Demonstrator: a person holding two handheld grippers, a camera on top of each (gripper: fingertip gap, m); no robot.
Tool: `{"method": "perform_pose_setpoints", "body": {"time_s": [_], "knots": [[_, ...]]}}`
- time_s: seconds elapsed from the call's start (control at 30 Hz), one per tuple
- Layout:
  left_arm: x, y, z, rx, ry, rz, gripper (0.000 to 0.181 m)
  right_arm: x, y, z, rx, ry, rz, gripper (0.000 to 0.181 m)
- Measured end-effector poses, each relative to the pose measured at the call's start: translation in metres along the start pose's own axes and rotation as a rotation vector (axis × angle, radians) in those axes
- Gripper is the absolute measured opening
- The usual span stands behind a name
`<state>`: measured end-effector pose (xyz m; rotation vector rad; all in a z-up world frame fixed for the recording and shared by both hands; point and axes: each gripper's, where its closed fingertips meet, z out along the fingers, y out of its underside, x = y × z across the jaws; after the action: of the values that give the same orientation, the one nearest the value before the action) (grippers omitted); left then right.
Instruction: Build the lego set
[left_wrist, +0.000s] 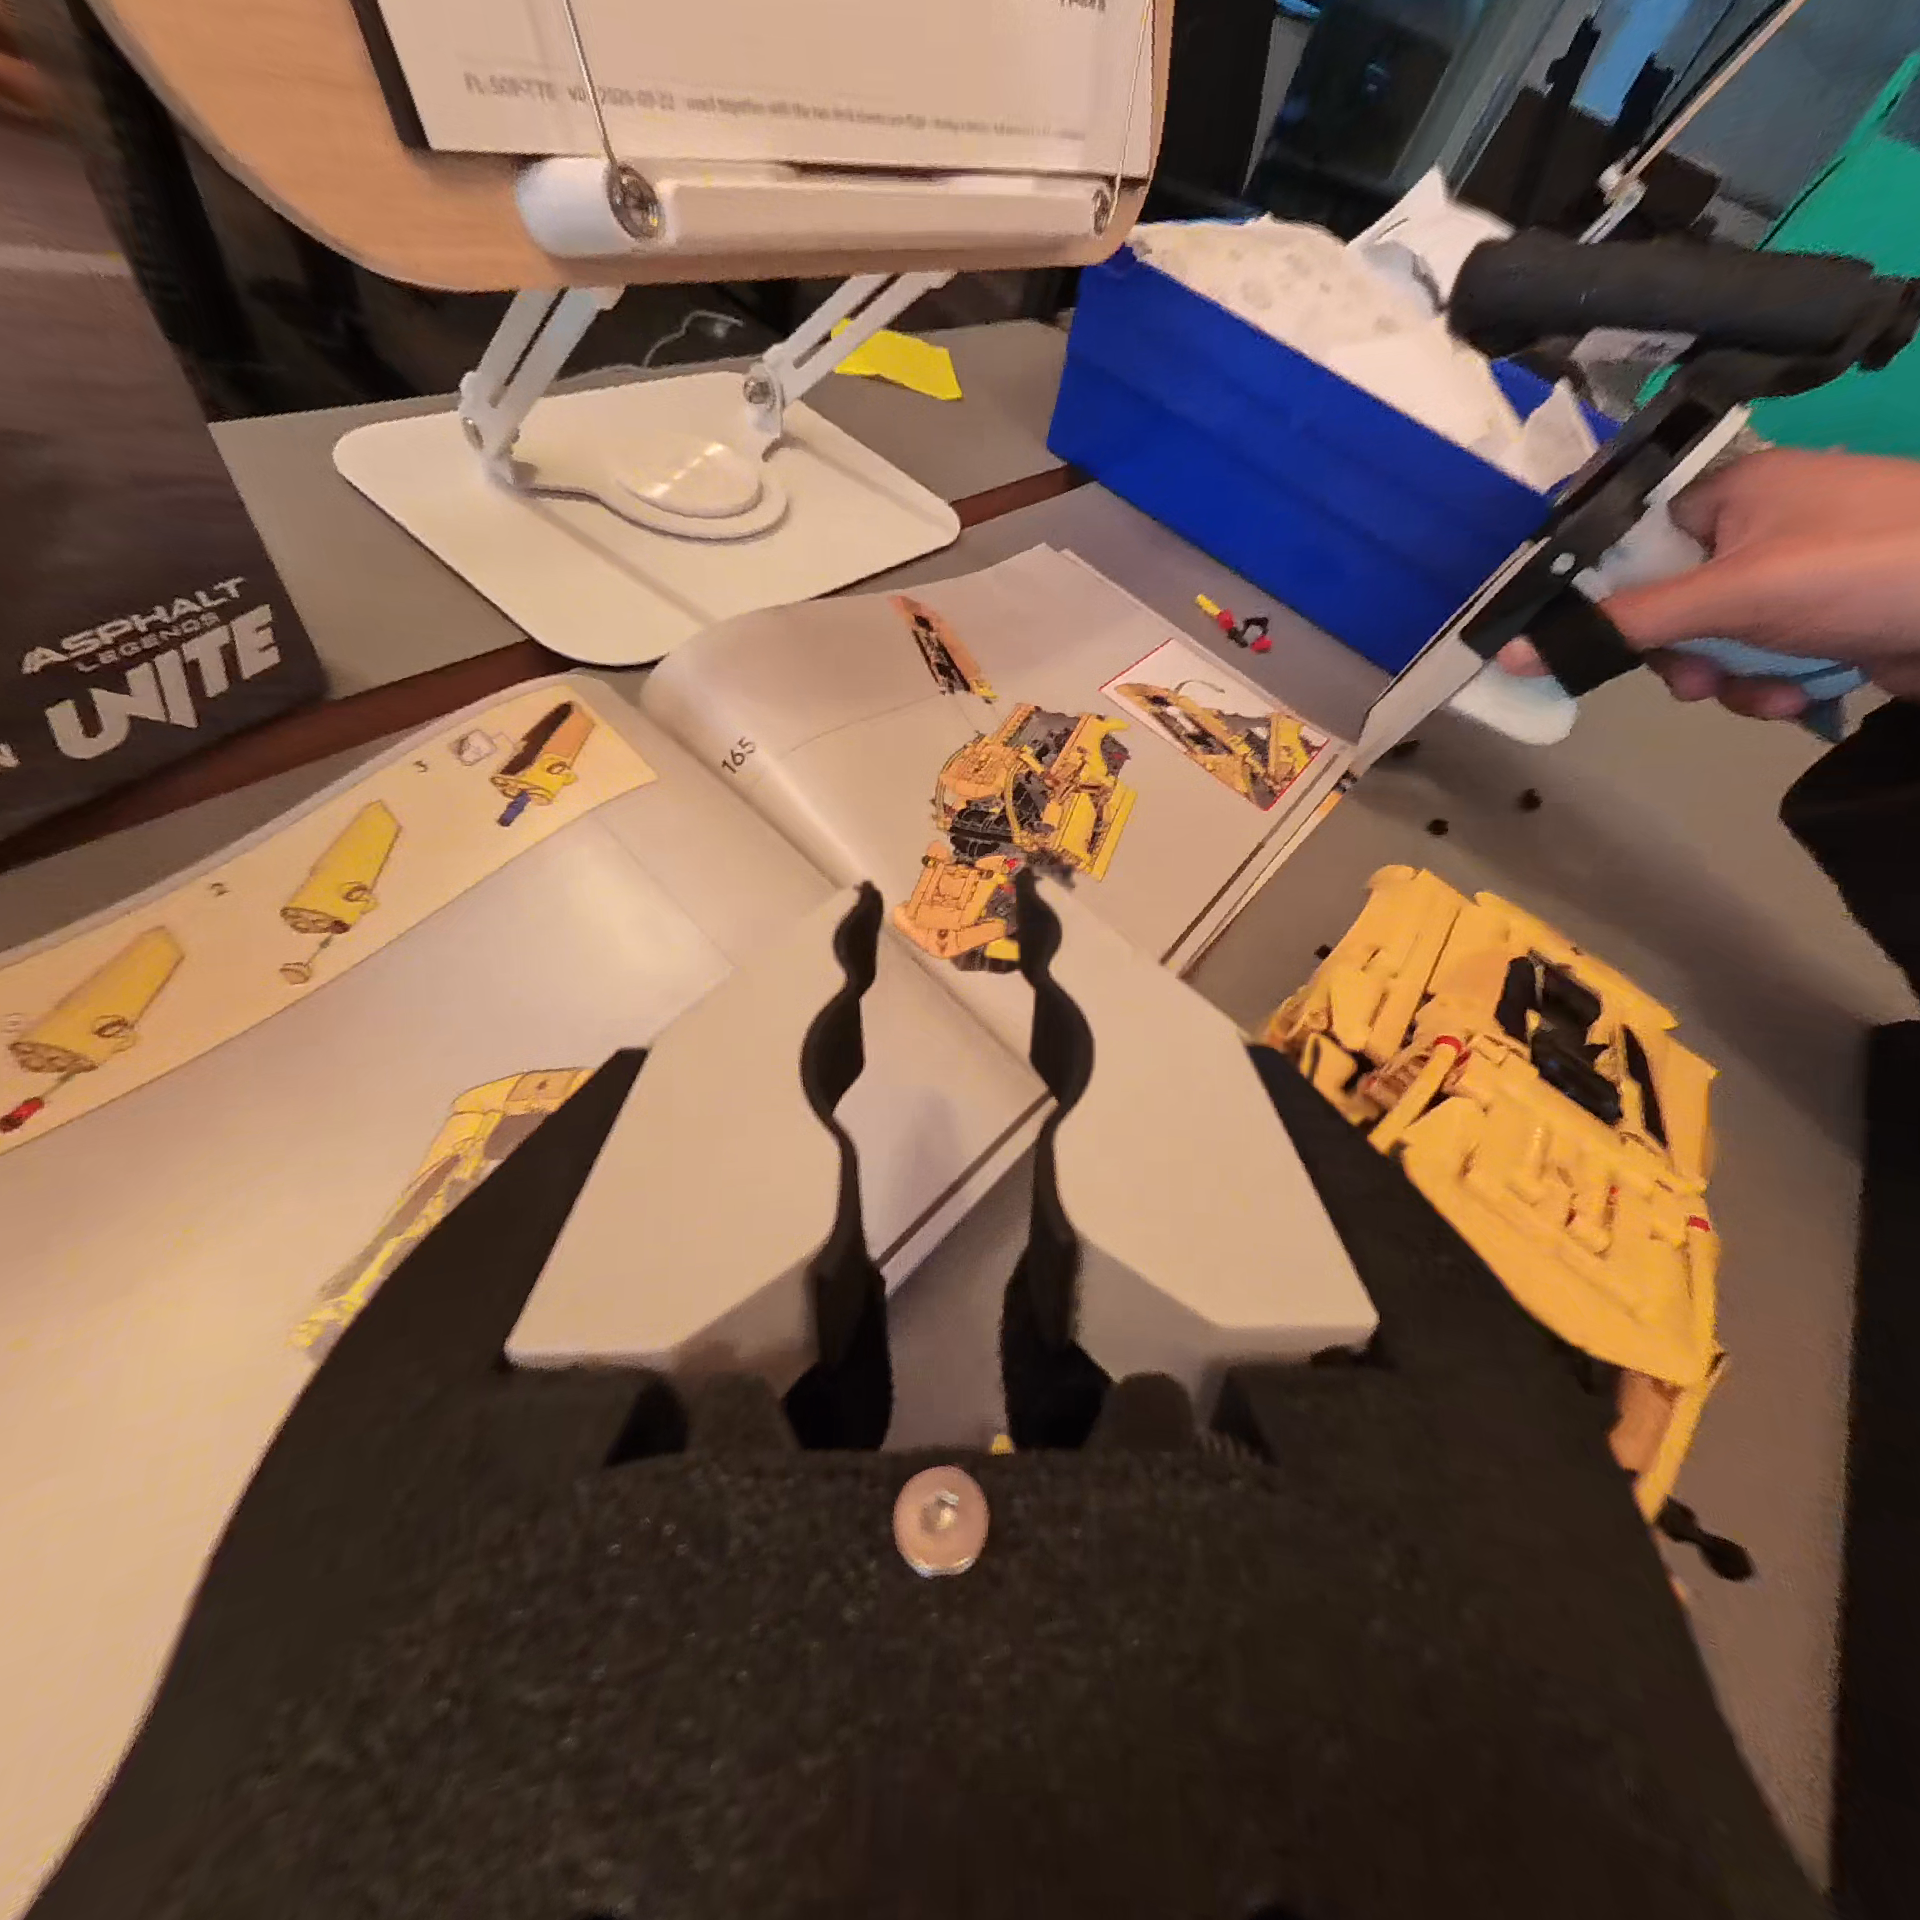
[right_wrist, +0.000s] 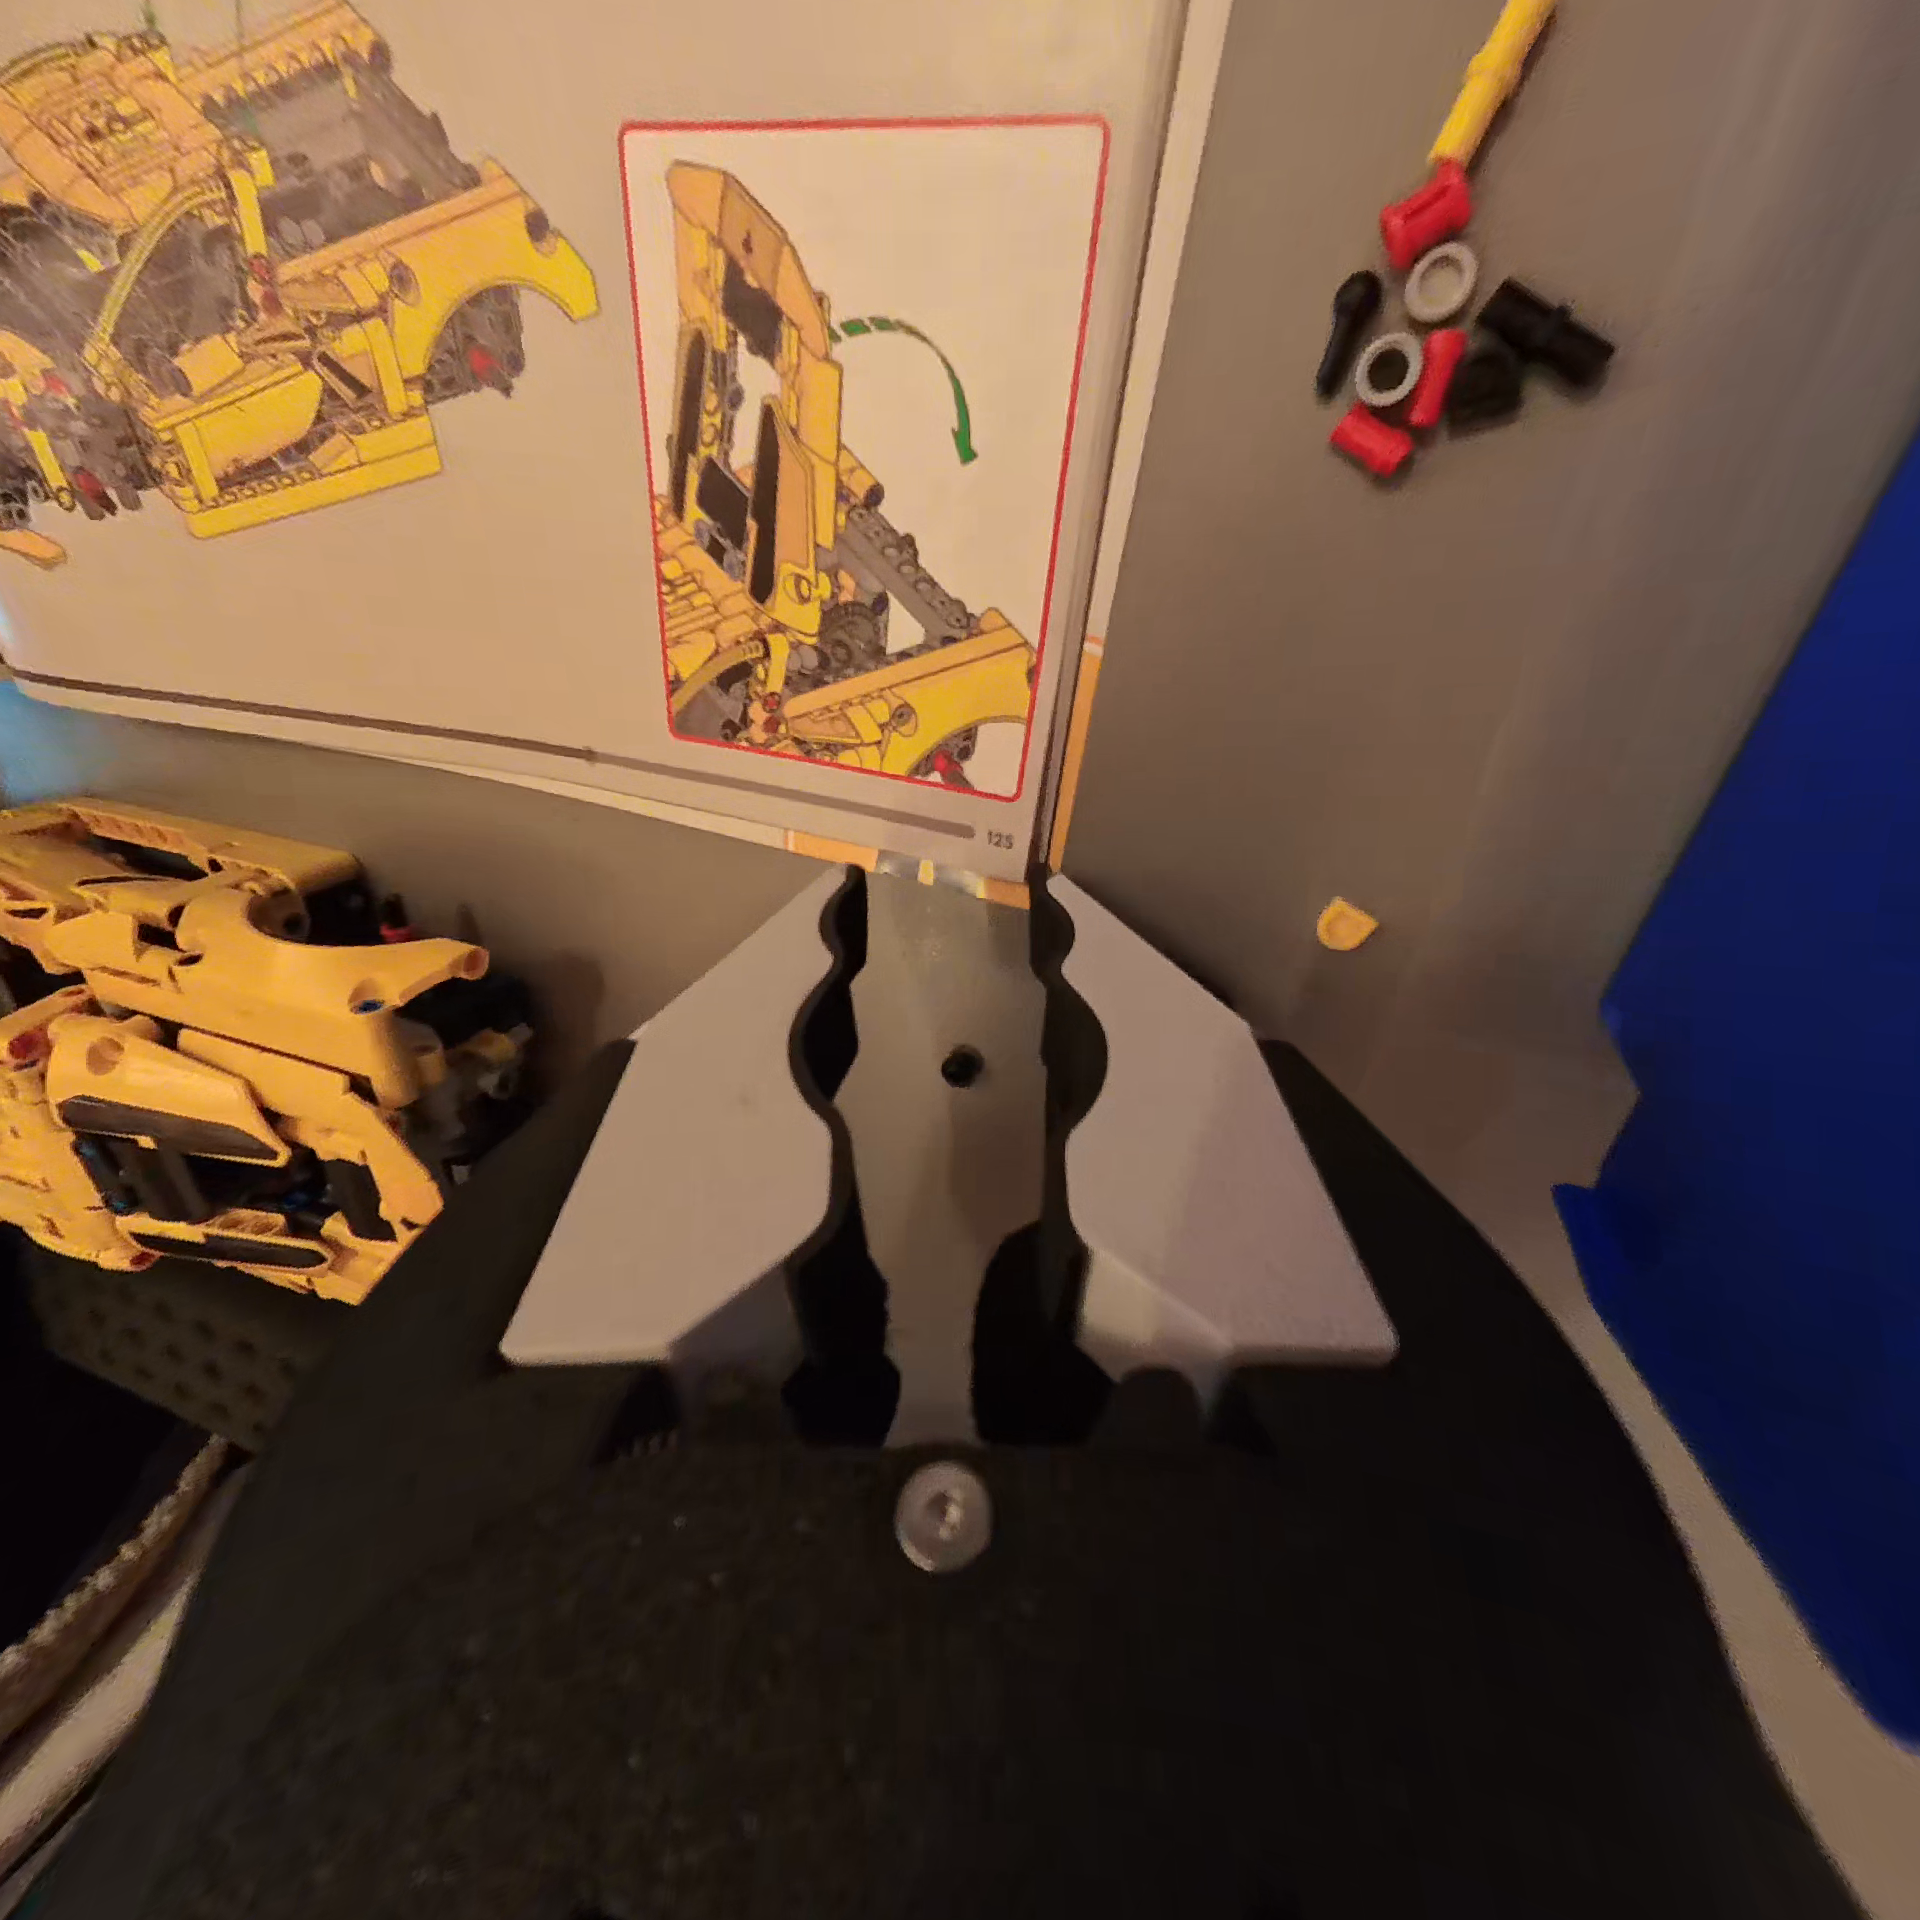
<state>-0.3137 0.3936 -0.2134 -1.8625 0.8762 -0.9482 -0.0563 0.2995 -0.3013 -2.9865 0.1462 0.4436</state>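
The yellow model (left_wrist: 1507, 1164), a knobbly plastic car body of curved panels with black gaps, lies on the grey tabletop (right_wrist: 1299, 644) just beside the near right corner of the open manual (left_wrist: 623, 935), likely parked there so it can be checked against the printed step. The manual's glossy pages lie flat, showing the same yellow build.

The right hand-held gripper (right_wrist: 951, 894) points at the lower right page corner; its scalloped black pads stand a narrow gap apart with nothing clamped, the tips at the paper's edge, so a page turn seems the aim. A tiny black pin (right_wrist: 961, 1065) sits on the tabletop between its fingers.

The left hand-held gripper (left_wrist: 945, 904) hovers over the manual's fold, also narrowly parted and empty.

Beyond the page edge a small cluster of loose parts (right_wrist: 1455, 343), red, black and grey rings and pins with a yellow axle, waits near a blue bin (left_wrist: 1278, 436) of crumpled white bags. A white tilting stand (left_wrist: 644, 499) carries a sheet farther back.
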Motion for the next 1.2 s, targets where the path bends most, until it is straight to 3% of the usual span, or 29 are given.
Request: {"method": "perform_pose_setpoints", "body": {"time_s": [0.6, 0.87, 1.03, 1.2], "knots": [[-0.008, 0.017, 0.007, -0.068, -0.027, 0.003, 0.026, 0.0, -0.001, -0.003, 0.023, 0.004, -0.028, 0.026], [-0.009, 0.017, 0.006, -0.069, -0.024, -0.008, 0.026, 0.013, -0.005, 0.001, 0.016, 0.088, -0.037, 0.003], [-0.009, 0.017, 0.006, -0.07, -0.024, -0.016, 0.026, 0.013, -0.005, 0.001, 0.004, 0.104, -0.059, 0.0], [0.002, 0.015, 0.009, -0.069, 0.022, -0.036, 0.027, -0.01, -0.015, -0.019, 0.077, 0.118, -0.166, 0.0]]}}
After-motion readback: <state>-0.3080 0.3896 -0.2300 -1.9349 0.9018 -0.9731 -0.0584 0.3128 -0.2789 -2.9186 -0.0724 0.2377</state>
